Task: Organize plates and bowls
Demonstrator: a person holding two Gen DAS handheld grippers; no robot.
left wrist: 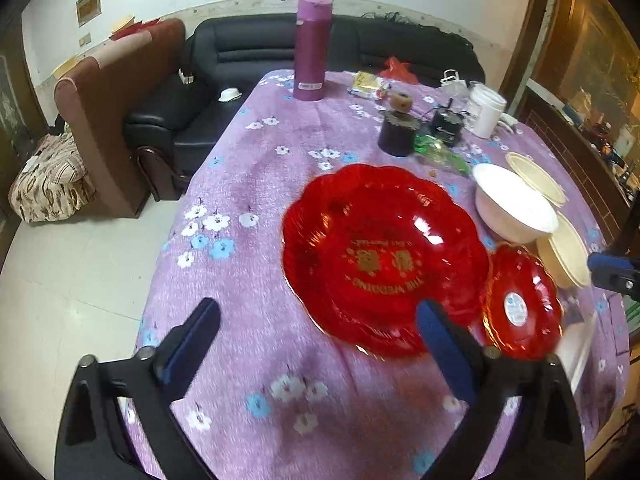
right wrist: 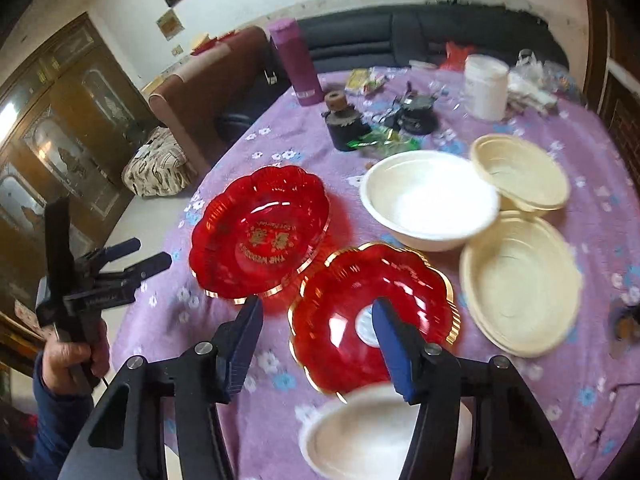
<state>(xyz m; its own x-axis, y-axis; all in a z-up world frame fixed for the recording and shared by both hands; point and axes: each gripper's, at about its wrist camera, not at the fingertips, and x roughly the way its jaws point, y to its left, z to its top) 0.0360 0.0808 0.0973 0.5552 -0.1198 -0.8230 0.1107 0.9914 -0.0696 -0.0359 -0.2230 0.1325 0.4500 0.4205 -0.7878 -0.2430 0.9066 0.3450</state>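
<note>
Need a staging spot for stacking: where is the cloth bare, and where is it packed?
Bare cloth lies left of the large red plate, running up to the purple flask, and along the near edge under the left gripper. Crowded: the right side, where the small red plate, white bowl and cream plates cluster, and the far clutter.

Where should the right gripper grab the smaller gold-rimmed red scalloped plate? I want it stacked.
Probably the near scalloped rim of the smaller red plate, approached from the gripper's side. It lies flat, so only its raised edge offers a pinch; the white bowl crowds the far side.
</note>
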